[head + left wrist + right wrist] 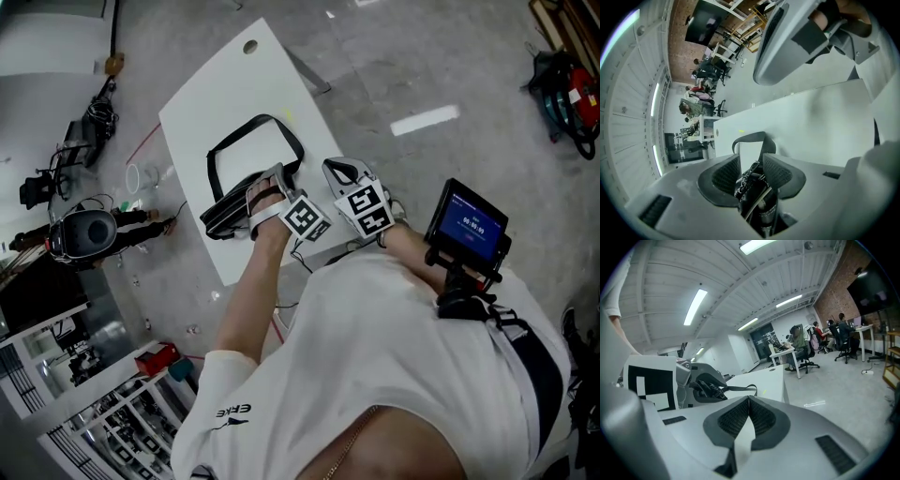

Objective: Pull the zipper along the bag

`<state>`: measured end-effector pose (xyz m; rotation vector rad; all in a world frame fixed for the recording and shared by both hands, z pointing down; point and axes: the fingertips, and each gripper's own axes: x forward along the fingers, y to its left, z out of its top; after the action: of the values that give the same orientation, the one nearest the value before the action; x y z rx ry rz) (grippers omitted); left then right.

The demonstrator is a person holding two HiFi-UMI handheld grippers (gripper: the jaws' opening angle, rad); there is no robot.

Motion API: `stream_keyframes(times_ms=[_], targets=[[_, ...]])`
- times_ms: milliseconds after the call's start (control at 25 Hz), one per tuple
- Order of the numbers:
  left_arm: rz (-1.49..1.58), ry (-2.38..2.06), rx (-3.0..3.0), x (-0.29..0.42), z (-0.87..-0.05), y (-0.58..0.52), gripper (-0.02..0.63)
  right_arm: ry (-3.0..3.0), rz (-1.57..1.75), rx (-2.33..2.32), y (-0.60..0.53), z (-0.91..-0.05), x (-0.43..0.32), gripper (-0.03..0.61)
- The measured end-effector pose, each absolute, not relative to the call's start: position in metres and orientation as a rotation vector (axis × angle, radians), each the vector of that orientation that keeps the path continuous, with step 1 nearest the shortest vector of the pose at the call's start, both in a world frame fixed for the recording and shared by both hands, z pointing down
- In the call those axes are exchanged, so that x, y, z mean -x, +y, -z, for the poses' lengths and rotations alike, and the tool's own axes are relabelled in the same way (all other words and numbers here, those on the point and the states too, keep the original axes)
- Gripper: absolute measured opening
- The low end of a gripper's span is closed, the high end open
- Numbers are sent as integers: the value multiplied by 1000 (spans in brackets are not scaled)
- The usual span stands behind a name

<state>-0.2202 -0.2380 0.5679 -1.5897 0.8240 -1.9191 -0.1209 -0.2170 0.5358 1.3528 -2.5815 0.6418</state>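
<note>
A black bag (228, 212) lies on the white table (234, 84), its strap (255, 129) looped out toward the far side. My left gripper (274, 187) sits over the bag's near end. In the left gripper view, this gripper (751, 161) is open, with the bag's zipper edge (749, 180) between the pads, which do not press on it; the strap (761, 140) runs on ahead. My right gripper (339, 172) hovers just right of the bag. In the right gripper view, its jaws (749, 398) are shut and hold nothing. That view also shows the left gripper (701, 380) on the bag (707, 390).
The table has a round hole (250, 46) at its far corner. A small screen on a mount (466, 222) sits at my right side. Camera gear (84, 230) and cables lie on the floor to the left. People sit at desks (801, 345) far off.
</note>
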Motion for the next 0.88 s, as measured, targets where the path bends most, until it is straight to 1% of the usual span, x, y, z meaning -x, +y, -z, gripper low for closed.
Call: stream_keyframes(times_ms=[560,600,760,880], targets=[[1948,920,1554,239,-559,-243,127,-2569,-672,-1401,-224,-534,116,5],[1943,930,1558,239,-558,-242,123,-2569,-673,-1398,-223,-534,117,5],[1903,965,1578,237,-551,-238,70,-2579,-670,-1388,-221,-534,120,5],[1890,982,1568,236,-547,-236,54,-2580,-669,-1379,-221,-534,120,5]])
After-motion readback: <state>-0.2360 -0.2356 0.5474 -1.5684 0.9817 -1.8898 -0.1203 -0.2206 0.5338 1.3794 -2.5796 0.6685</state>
